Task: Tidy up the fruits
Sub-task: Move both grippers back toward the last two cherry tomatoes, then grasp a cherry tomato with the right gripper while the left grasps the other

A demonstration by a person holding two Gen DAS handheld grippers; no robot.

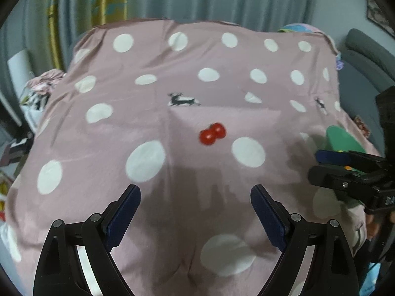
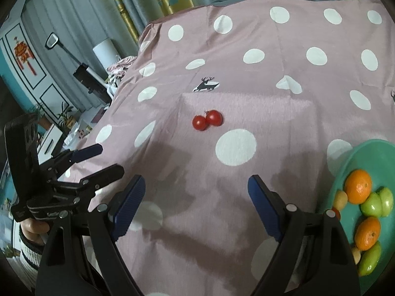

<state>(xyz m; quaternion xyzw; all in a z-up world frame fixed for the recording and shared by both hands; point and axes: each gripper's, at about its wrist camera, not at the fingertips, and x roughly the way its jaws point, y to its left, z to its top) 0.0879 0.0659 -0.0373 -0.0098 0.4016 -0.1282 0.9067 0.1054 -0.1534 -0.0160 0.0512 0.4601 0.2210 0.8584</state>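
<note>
While most of the fruit already sits in the green bowl (image 2: 345, 170) at the right edge of the table, two small red tomatoes (image 2: 207, 120) lie touching each other out on the pink spotted cloth (image 2: 271, 93), well apart from it, so they look like the pieces left to gather. Both tools point down at that pair: the left gripper (image 1: 195, 214) and the right gripper (image 2: 196, 204) each have their jaws spread wide with nothing between them, probably held ready for a pick. Inside the bowl, two oranges (image 2: 358, 183) rest among green fruits (image 2: 374, 204), crowded toward the near side, which leaves bare space by the far rim for the tomatoes.
</note>
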